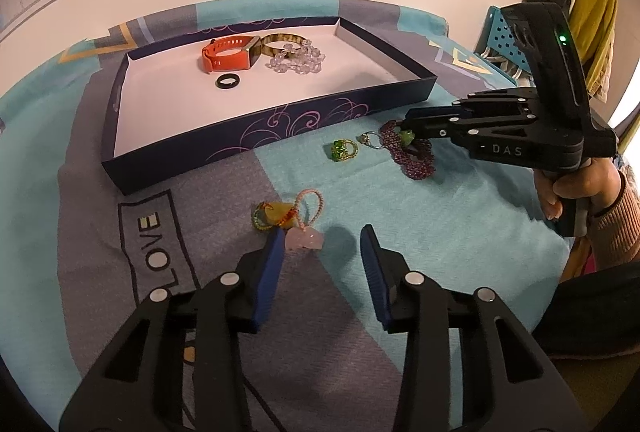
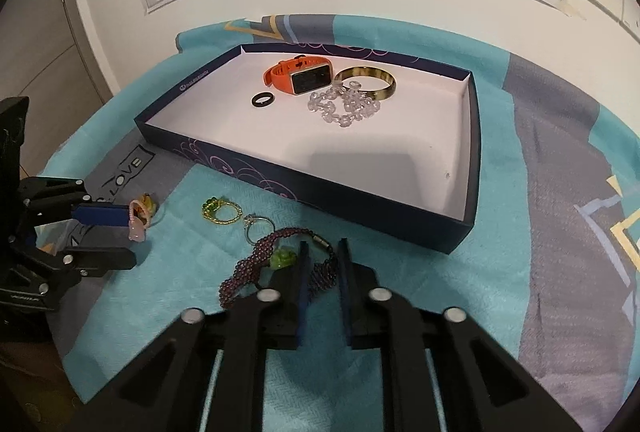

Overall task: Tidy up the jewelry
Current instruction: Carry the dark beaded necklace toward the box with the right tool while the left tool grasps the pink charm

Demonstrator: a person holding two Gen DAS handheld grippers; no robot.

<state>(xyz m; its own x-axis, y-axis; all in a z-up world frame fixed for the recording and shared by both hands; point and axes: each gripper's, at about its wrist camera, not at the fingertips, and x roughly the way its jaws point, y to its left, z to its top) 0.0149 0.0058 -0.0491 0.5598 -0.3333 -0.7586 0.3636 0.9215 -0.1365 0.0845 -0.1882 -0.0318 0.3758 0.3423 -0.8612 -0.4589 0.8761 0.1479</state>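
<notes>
Clearly, "LOVE" patch (image 1: 154, 246) on bedspread (image 1: 460, 216); right gripper (image 1: 410, 130) marked "DAS".

A dark navy box (image 2: 400, 210) with pale lilac swirls on its side and a white inside holds an orange watch (image 2: 298, 72), a black ring (image 2: 263, 99), a mottled amber-gold bangle (image 2: 376, 80) and a clear bead bracelet (image 2: 344, 106). In front of the box, on a turquoise and grey patterned cloth (image 2: 520, 232), lie a purple beaded bracelet (image 2: 256, 260), a green and gold ring (image 2: 220, 210) and a pale pink charm (image 1: 304, 239). The gripper pads (image 1: 270, 272) are blue.
</notes>
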